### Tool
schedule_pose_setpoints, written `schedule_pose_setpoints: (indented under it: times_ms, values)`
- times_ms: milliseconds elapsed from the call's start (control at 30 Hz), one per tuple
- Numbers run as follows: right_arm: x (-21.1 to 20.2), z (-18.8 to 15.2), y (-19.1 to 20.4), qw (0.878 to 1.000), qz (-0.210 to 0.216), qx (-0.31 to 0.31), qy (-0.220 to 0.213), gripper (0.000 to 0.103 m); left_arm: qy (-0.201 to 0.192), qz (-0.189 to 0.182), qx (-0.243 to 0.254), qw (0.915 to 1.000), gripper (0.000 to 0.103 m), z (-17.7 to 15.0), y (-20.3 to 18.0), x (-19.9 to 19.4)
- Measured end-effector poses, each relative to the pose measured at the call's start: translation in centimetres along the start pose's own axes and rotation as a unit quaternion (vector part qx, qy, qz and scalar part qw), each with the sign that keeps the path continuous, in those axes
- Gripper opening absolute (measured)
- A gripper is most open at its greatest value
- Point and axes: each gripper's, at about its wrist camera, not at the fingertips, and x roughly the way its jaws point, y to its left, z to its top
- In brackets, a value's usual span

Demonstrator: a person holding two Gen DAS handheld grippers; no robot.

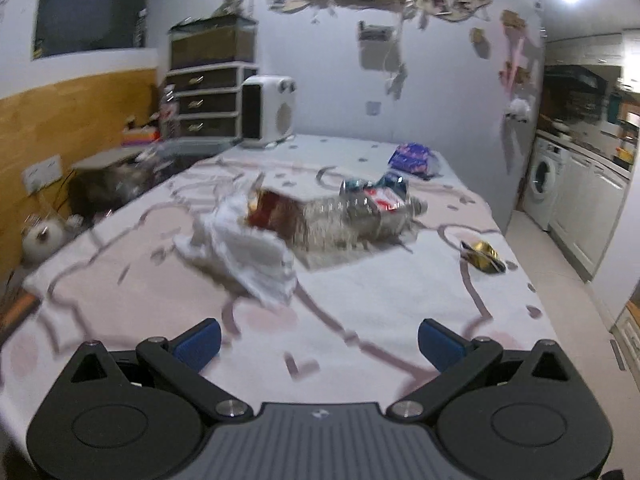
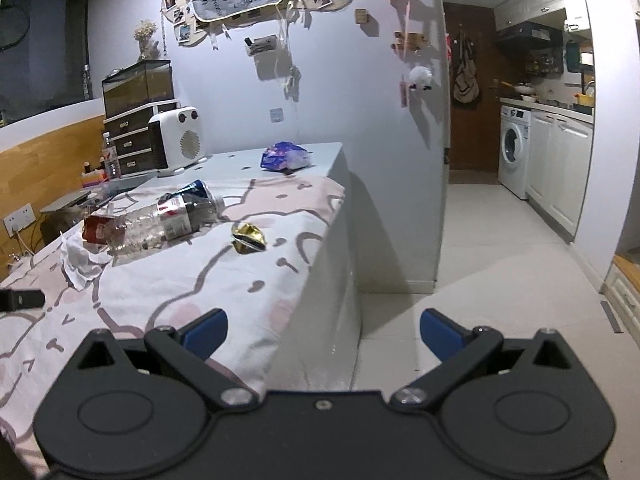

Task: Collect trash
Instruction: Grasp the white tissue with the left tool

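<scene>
Both grippers are hanging spread wide and gripping nothing: the left gripper [image 1: 319, 342] is hovering over the near end of the table [image 1: 360, 288], the right gripper [image 2: 323, 334] is sitting past the table's right edge, over the floor [image 2: 480, 240]. A pink-patterned cloth [image 2: 168, 300] is covering the table. Trash is lying mid-table, well apart from both grippers. A crumpled tissue [image 1: 248, 252] is lying nearest, touching a red packet [image 1: 270, 212]. A clear bottle [image 1: 352, 216] is lying on its side just behind it, with what looks like a can [image 2: 196, 190] against its far end; blur is making this uncertain. A gold wrapper [image 1: 482, 256] is lying alone near the right edge. A purple bag [image 1: 414, 158] is resting at the far end, near a white heater [image 1: 268, 112].
</scene>
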Motion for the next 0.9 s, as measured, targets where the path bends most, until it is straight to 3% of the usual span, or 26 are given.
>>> schedule_pose_setpoints:
  times_ms: [367,700,800,867,900]
  values:
    - [3.5,0.3,1.7,0.999,0.023,-0.031,-0.023,0.103,0.031,-0.027,0.051,0.9978,0.103,4.6,5.9,8.9]
    - [7.5,1.7,3.2,0.999,0.042,-0.021,0.008,0.103,0.071,0.004,0.078,0.9944,0.103,5.7,8.9,16.3]
    - [8.8,2.5,3.5,0.998,0.06,-0.018,0.011,0.103,0.05,0.004,0.066,0.9965,0.102,5.4,9.9,17.7]
    - [9.7,3.0,3.6,0.997,0.078,-0.028,0.005,0.103,0.025,0.002,0.053,0.9983,0.095,5.1,10.3,18.1]
    - [10.2,3.2,3.7,0.996,0.077,-0.033,0.006,0.103,0.023,-0.006,0.043,0.9988,0.084,5.0,10.6,18.3]
